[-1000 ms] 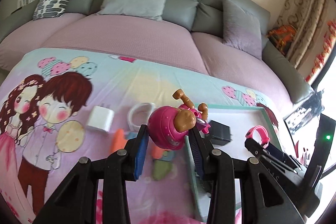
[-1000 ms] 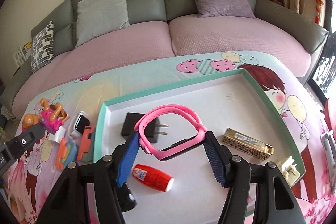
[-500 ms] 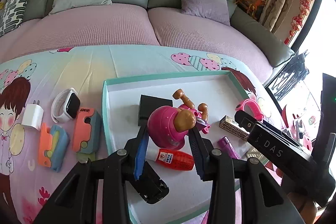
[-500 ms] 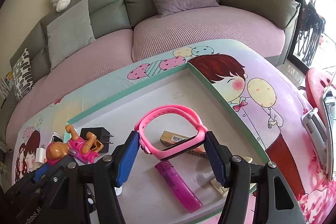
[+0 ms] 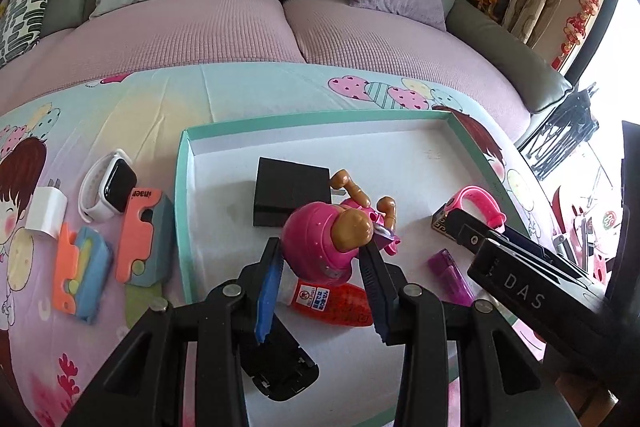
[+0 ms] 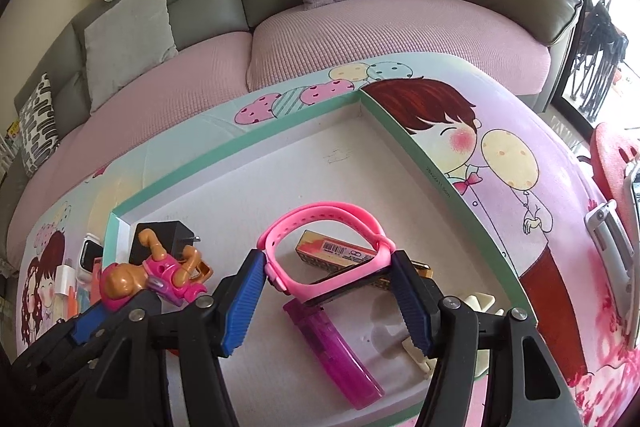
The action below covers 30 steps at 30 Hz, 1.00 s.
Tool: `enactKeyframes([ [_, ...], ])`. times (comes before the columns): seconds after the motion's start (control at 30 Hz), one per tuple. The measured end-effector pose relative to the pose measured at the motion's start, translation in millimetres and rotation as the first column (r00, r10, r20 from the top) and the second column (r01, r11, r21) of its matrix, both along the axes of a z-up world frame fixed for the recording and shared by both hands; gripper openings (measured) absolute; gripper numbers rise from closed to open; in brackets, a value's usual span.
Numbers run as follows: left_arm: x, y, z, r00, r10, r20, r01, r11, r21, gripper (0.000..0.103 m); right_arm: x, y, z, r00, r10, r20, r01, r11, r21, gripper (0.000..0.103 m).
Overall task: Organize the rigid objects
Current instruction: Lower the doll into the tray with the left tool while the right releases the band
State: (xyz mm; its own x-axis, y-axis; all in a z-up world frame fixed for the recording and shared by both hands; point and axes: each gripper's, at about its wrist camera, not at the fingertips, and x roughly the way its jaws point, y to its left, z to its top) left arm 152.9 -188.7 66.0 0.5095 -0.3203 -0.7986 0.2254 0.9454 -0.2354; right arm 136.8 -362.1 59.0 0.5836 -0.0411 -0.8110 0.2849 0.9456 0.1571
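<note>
I'm gripping the pink plastic puppy figurine in my left tongs over the teal-rimmed white tray; right tongs are pinching the pink silicone wristband (lowering both gently into bare spots seems wisest).

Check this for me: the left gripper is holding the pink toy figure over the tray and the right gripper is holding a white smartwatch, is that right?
Not quite. The right gripper holds a pink wristband, as the right wrist view shows; the white smartwatch lies on the cloth outside the tray. The left gripper does hold the pink toy figure over the tray.
</note>
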Motion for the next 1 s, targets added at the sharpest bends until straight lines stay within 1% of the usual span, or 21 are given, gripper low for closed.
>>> enactKeyframes([
  [0.17, 2.5, -0.9, -6.9, 1.000, 0.002, -0.019, -0.002, 1.000, 0.005, 0.041, 1.0, 2.6, -1.7, 1.000, 0.010, -0.014, -0.011, 1.000, -0.020, 0.067],
  [0.3, 2.1, 0.0, -6.8, 1.000, 0.005, -0.021, -0.005, 1.000, 0.012, 0.043, 0.9, 2.9, -1.2, 1.000, 0.012, -0.018, -0.012, 1.000, -0.022, 0.067],
  [0.43, 1.5, 3.6, -1.1, 1.000, 0.010, -0.008, -0.010, 1.000, 0.004, 0.051, 1.8, 4.8, 1.2, 1.000, 0.018, -0.012, -0.019, 1.000, -0.024, 0.067],
  [0.6, -0.6, 9.9, 7.2, 1.000, 0.018, 0.005, -0.018, 1.000, -0.005, 0.053, 2.2, 9.5, 3.6, 0.999, 0.036, -0.010, -0.036, 0.999, -0.034, 0.069],
  [0.67, -1.2, 13.4, 9.8, 1.000, 0.024, 0.008, -0.024, 1.000, -0.009, 0.053, 2.3, 10.8, 4.3, 0.999, 0.038, -0.008, -0.038, 0.998, -0.042, 0.072],
  [0.8, -1.9, 23.2, 15.9, 0.999, 0.048, 0.019, -0.048, 0.999, -0.013, 0.054, 1.3, 11.5, 6.9, 0.999, 0.039, 0.003, -0.038, 0.999, -0.036, 0.073],
  [0.83, -1.8, 26.4, 17.7, 0.998, 0.056, 0.023, -0.055, 0.998, -0.015, 0.054, 1.3, 11.6, 7.3, 0.999, 0.039, 0.006, -0.038, 0.999, -0.035, 0.076],
  [0.87, -2.1, 29.6, 19.5, 0.998, 0.064, 0.028, -0.063, 0.998, -0.016, 0.055, 0.9, 12.2, 7.6, 0.999, 0.039, 0.008, -0.039, 0.999, -0.037, 0.082],
  [0.93, -2.3, 36.0, 23.1, 0.996, 0.085, 0.038, -0.084, 0.996, -0.015, 0.062, 1.1, 13.5, 8.3, 0.999, 0.041, 0.011, -0.041, 0.998, -0.047, 0.090],
  [1.0, -1.9, 42.4, 25.2, 0.993, 0.110, 0.045, -0.110, 0.994, -0.011, 0.066, 1.0, 14.3, 9.3, 0.999, 0.043, 0.017, -0.042, 0.998, -0.050, 0.096],
])
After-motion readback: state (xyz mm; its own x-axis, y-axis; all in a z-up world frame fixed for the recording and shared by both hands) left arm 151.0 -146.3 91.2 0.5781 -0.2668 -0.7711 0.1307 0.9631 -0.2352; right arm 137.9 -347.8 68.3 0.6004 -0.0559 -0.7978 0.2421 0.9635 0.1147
